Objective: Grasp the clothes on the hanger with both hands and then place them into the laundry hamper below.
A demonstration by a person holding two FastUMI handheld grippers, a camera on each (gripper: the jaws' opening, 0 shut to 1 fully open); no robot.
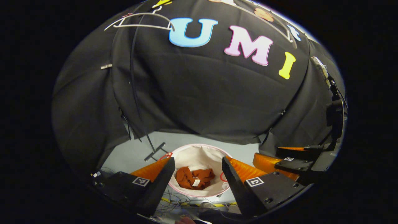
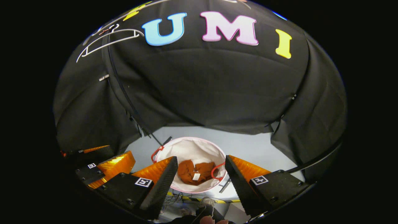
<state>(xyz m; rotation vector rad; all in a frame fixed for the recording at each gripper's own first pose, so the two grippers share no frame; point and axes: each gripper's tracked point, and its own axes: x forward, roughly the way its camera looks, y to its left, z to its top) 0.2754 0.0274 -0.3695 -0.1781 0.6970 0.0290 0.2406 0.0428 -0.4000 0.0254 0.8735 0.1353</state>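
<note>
A rust-orange garment [image 1: 194,178] lies crumpled at the bottom of the white laundry hamper [image 1: 199,154] on the floor; it appears again as the garment [image 2: 195,172] inside the hamper [image 2: 189,146] in the right gripper view. My left gripper [image 1: 197,174] hangs open above the hamper, nothing between its fingers. My right gripper [image 2: 200,175] is open too, held over the same hamper. The right gripper [image 1: 289,161] also shows at the right of the left gripper view, and the left gripper [image 2: 99,163] at the left of the right gripper view. A bare white hanger [image 1: 140,21] hangs high at the upper left; the hanger [image 2: 105,39] is bare there too.
A thin black stand pole [image 1: 133,77] runs down from the hanger to a foot [image 1: 154,151] on the grey floor beside the hamper. Loose cables [image 1: 177,202] lie on the floor in front of the hamper. A black camera mount [image 1: 334,102] stands at the right edge.
</note>
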